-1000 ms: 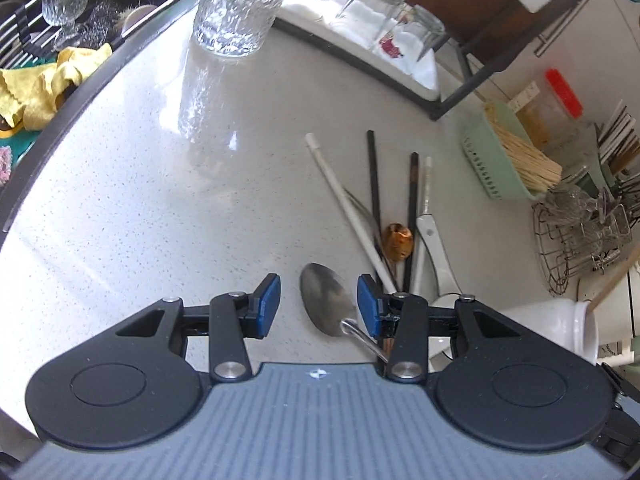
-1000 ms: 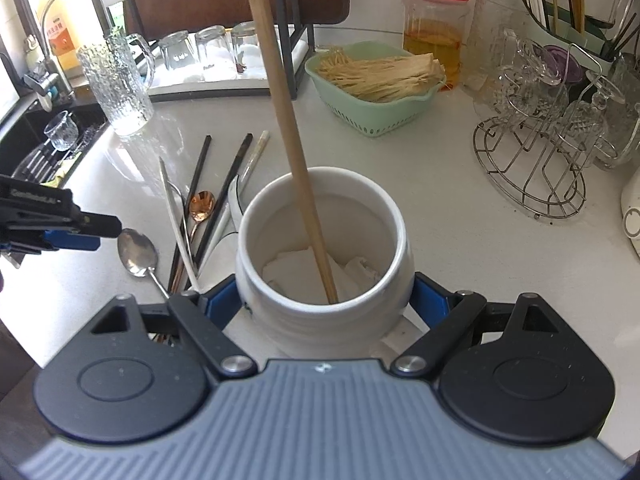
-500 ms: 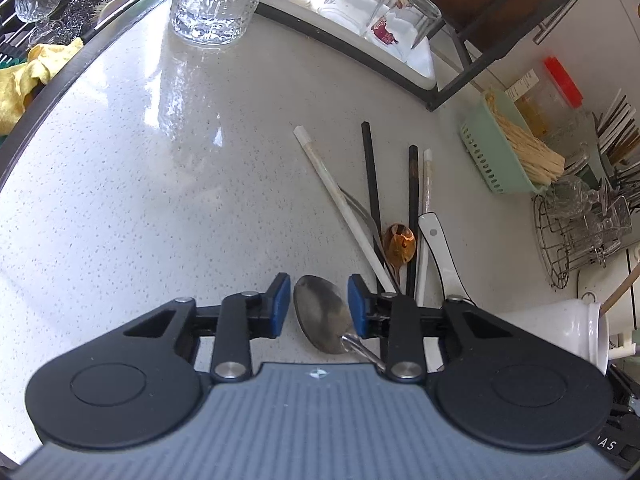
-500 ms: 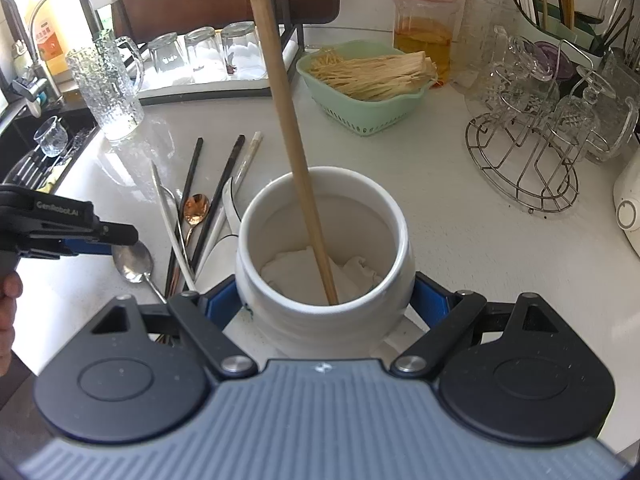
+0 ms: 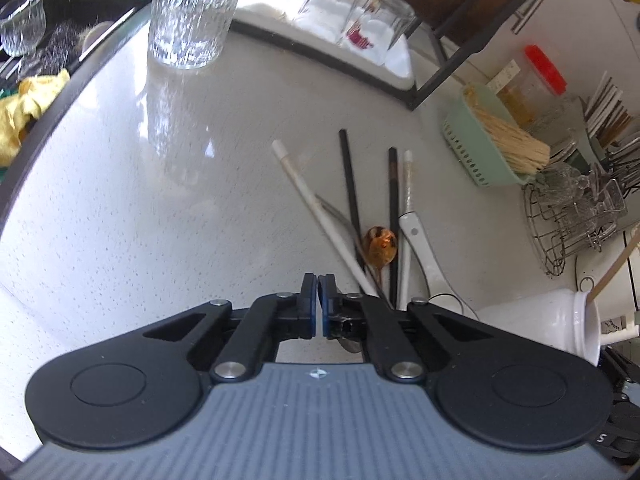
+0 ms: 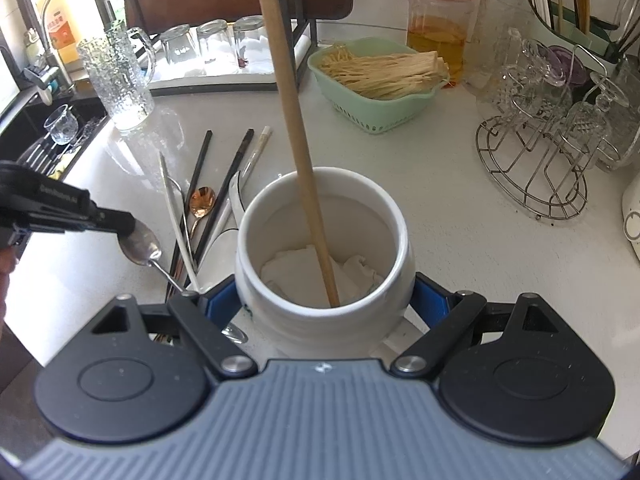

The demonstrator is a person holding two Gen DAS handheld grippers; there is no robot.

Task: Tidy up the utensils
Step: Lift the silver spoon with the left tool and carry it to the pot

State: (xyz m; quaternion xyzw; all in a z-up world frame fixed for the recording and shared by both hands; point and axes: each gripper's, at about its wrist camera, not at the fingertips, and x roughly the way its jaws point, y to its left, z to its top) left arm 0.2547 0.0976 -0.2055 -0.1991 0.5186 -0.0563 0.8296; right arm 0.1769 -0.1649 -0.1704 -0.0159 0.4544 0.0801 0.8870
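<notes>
The left hand-held gripper [image 6: 124, 232] is clamped on the bowl of one silver spoon [image 6: 141, 246] at the frame's left. The right hand-held gripper [image 6: 322, 306] grips one white crock [image 6: 320, 280] at centre, holding one wooden stick [image 6: 296, 140]. On the bench [image 5: 120, 200] lie four chopsticks [image 5: 352, 188], one copper spoon [image 5: 379, 247] and one white spoon [image 5: 420, 240].

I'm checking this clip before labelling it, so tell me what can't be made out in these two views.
- Left wrist view: the steel spoon is almost wholly hidden behind the left hand-held gripper.
- Right wrist view: the stick in the white jar is cut off by the top edge.
- Right wrist view: the jar covers the right hand-held gripper's pad faces.
</notes>
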